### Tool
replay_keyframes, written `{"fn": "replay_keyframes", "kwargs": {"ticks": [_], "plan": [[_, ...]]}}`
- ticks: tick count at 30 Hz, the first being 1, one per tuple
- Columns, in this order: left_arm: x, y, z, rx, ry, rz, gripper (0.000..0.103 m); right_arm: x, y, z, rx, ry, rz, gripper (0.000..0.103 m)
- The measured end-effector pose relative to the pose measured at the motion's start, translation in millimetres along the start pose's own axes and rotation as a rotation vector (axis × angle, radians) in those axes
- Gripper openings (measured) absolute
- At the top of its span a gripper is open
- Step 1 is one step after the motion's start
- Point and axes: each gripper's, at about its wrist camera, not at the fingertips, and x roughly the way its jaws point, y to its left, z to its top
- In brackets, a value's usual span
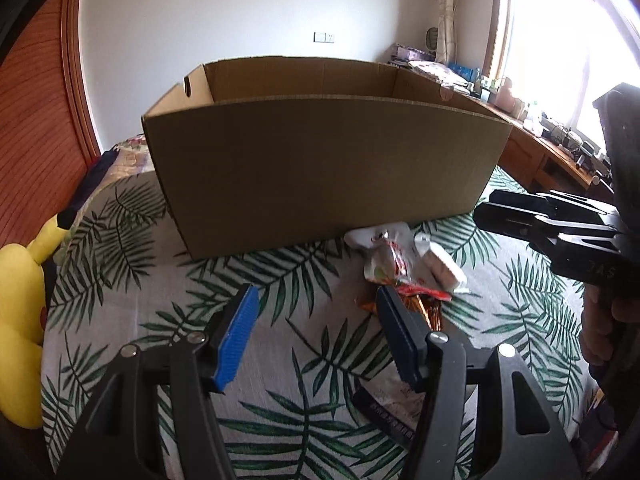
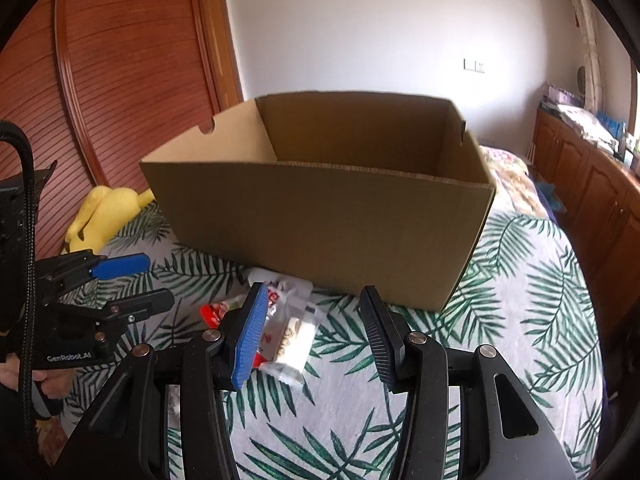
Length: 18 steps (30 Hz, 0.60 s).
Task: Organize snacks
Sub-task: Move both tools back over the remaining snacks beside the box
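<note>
We see an open cardboard box standing on a bed with a palm-leaf bedspread, and a small heap of snack packets lying on the cover just in front of its near wall. Our left gripper hangs above the bedspread with its jaws spread and nothing between them (the snacks lie just beyond its right finger). Our right gripper is likewise parted and empty over the cover, the packets beside its left finger, while a yellow plush toy lies left of the box.

Plain brown cardboard box, green palm-leaf print on pale bedspread, yellow plush toy, red-and-white snack packets
</note>
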Motion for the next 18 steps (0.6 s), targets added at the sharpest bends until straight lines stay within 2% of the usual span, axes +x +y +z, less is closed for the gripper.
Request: {"fn": "replay_keyframes", "kwargs": {"ticks": [9, 18], "plan": [[6.4, -2.1, -13.7, 0.003, 0.028, 0.0, 0.062, 28.8, 5.6, -10.3, 0.001, 0.082, 0.022, 0.047], [10.2, -4.1, -19.2, -0.004, 0.046, -0.009, 0.062, 49.5, 1.1, -16.5, 0.056, 0.148, 0.051, 0.041]]}}
